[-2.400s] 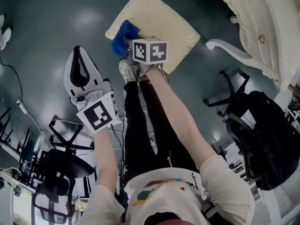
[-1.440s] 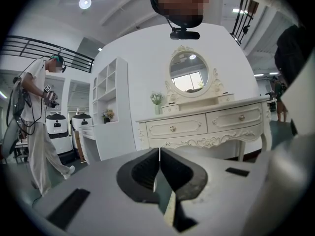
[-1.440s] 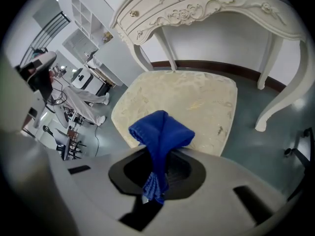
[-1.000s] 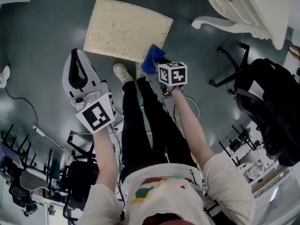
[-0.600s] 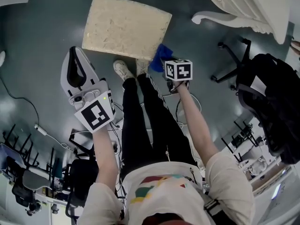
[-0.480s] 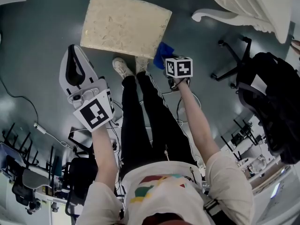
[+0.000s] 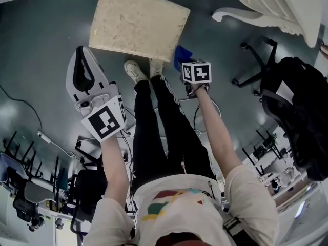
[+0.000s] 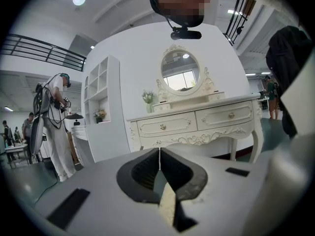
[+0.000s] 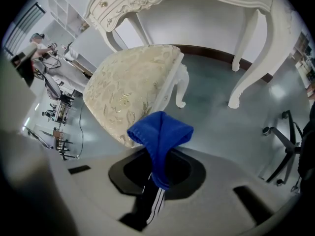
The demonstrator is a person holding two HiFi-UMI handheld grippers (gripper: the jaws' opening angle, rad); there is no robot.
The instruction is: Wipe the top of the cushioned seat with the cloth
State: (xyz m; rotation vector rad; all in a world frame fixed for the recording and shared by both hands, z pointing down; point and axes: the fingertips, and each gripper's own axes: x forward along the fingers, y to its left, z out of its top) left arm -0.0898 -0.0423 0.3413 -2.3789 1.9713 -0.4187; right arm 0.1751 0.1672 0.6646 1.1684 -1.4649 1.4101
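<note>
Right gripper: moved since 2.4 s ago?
Yes. The right gripper, shut on the cloth, went rightward along the cushioned seat, from its left corner to off its right near corner.

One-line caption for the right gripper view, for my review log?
Right gripper shut on a blue cloth, beside the corner of the cream cushioned seat.

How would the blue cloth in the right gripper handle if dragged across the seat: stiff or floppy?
Probably floppy: the blue cloth folds over limply past the right gripper. Likely light, since a small pinch holds it. It may bunch when dragged.
</note>
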